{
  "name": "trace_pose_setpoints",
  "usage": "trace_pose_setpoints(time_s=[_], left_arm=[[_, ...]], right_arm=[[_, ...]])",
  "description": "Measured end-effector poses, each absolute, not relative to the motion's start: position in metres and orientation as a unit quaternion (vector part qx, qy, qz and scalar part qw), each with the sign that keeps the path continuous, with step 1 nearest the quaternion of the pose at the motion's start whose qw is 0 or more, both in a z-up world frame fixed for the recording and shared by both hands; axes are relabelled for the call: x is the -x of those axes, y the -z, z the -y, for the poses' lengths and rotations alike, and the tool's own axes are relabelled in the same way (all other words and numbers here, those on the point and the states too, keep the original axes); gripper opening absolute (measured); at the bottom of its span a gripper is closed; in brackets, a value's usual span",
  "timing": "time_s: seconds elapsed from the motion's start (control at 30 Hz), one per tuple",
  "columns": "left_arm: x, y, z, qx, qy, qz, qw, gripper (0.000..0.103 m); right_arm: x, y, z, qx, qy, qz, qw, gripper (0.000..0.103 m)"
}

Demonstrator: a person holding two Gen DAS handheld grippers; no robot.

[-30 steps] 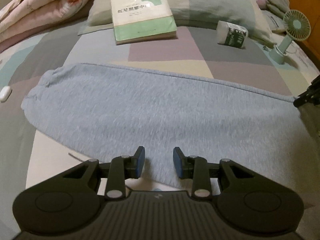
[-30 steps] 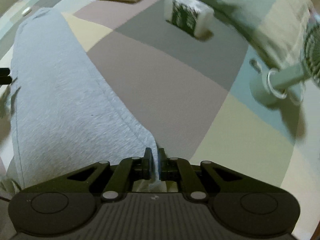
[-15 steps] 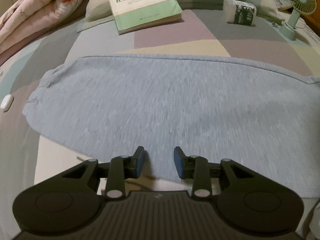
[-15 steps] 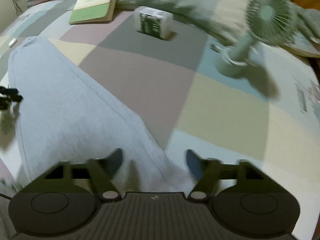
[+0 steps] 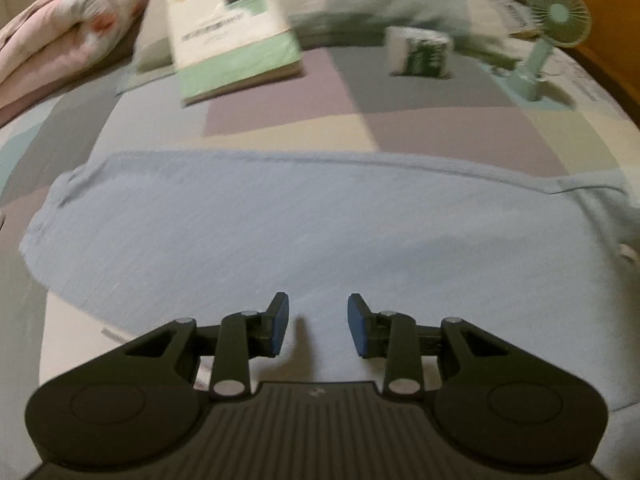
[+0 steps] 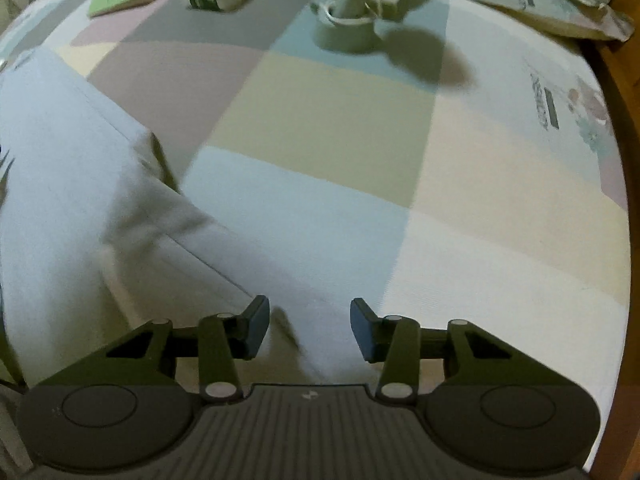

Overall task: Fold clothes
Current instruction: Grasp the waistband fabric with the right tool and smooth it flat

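Grey-blue cloth, the garment (image 5: 304, 224), lay flat across the patchwork bed (image 6: 332, 120), its blurred right end perhaps rumpled. Left gripper (image 5: 318, 326) and right gripper (image 6: 310, 330) hovered over it, fingers apart, gripping nothing.

The light grey-blue garment (image 5: 304, 232) is lying spread out flat on the patchwork bedsheet (image 5: 280, 100), stretched long from side to side, on the near side of the sheet's purple and yellow squares. Its far edge has a stitched seam running straight along it. The left end tapers to a rounded, slightly bunched tip. The right end is rumpled, with a fold sticking up off the sheet.
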State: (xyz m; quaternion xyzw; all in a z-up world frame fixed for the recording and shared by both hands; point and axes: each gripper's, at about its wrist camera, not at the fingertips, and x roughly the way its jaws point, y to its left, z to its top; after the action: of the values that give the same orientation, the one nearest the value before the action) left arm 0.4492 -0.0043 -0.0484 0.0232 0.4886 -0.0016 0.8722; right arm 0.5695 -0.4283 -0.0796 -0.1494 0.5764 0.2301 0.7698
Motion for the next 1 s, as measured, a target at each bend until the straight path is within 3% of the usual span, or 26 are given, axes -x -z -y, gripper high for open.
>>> trace_pose_setpoints(time_s=[0.2,0.27,0.47,0.63,0.8,0.83,0.9,0.93,1.0], left_arm=[[-0.457,0.048,0.049,-0.029,0.047,-0.493,0.868,0.034],[-0.459,0.049,0.064,-0.039,0.066,-0.495,0.866,0.034],[-0.465,0.053,0.093,-0.050,0.100,-0.499,0.860,0.034],[-0.475,0.059,0.108,-0.026,0.108,-0.510,0.853,0.034],[-0.476,0.057,0.114,-0.040,0.121,-0.508,0.852,0.034],[-0.478,0.058,0.114,-0.037,0.116,-0.511,0.851,0.034],[-0.481,0.063,0.113,-0.027,0.104,-0.519,0.848,0.033],[-0.483,0.065,0.113,-0.021,0.101,-0.524,0.845,0.033],[-0.484,0.065,0.116,-0.013,0.107,-0.525,0.844,0.033]], right_arm=[[-0.604,0.104,0.451,0.070,-0.304,-0.629,0.712,0.052],[-0.616,0.112,0.458,0.043,-0.328,-0.644,0.690,0.060],[-0.618,0.130,0.476,-0.019,-0.391,-0.662,0.639,0.062],[-0.640,0.147,0.481,-0.116,-0.410,-0.661,0.617,0.062],[-0.618,0.149,0.483,-0.101,-0.441,-0.664,0.596,0.060],[-0.620,0.152,0.484,-0.115,-0.434,-0.665,0.597,0.052],[-0.625,0.159,0.486,-0.137,-0.418,-0.666,0.603,0.018],[-0.627,0.163,0.484,-0.139,-0.412,-0.665,0.606,0.008],[-0.623,0.162,0.487,-0.149,-0.414,-0.658,0.611,0.008]])
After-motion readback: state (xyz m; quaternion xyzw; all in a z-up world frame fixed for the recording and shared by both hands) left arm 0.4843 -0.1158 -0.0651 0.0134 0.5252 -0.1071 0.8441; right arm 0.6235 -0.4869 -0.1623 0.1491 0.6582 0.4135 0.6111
